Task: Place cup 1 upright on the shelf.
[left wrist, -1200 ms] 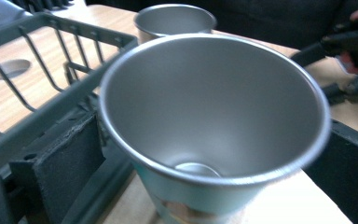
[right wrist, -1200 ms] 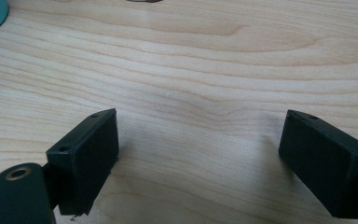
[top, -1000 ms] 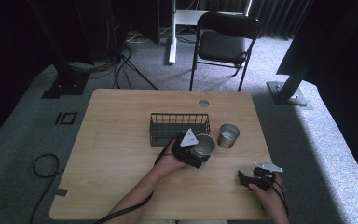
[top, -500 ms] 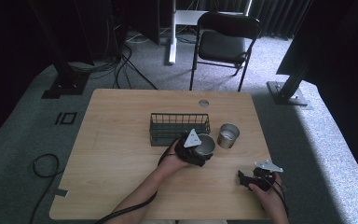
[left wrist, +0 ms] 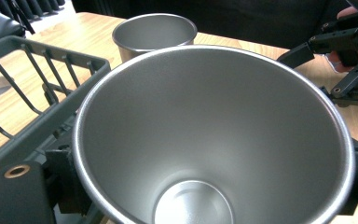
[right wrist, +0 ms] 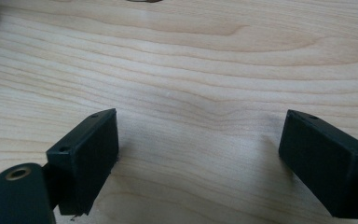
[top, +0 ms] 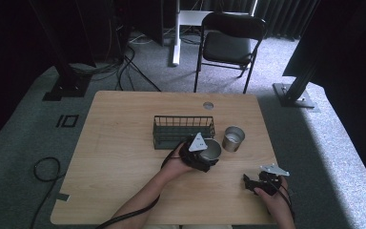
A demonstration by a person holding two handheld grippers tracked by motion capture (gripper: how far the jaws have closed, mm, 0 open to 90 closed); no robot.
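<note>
Near the centre of the high view, the left tongs pinch a steel cup just beside the wire rack and a second steel cup, while the right tongs, spread wide, rest low on the worktop at lower right.

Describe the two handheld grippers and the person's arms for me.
Both are black, boxy handheld tools. The left gripper and the right gripper each carry a grey three-cornered plate on top and trail a black cable. The right gripper's fingers are flat rectangular black blocks with small screw holes, beside a brass-coloured rivet. Both forearms are bare; no sleeves show.
</note>
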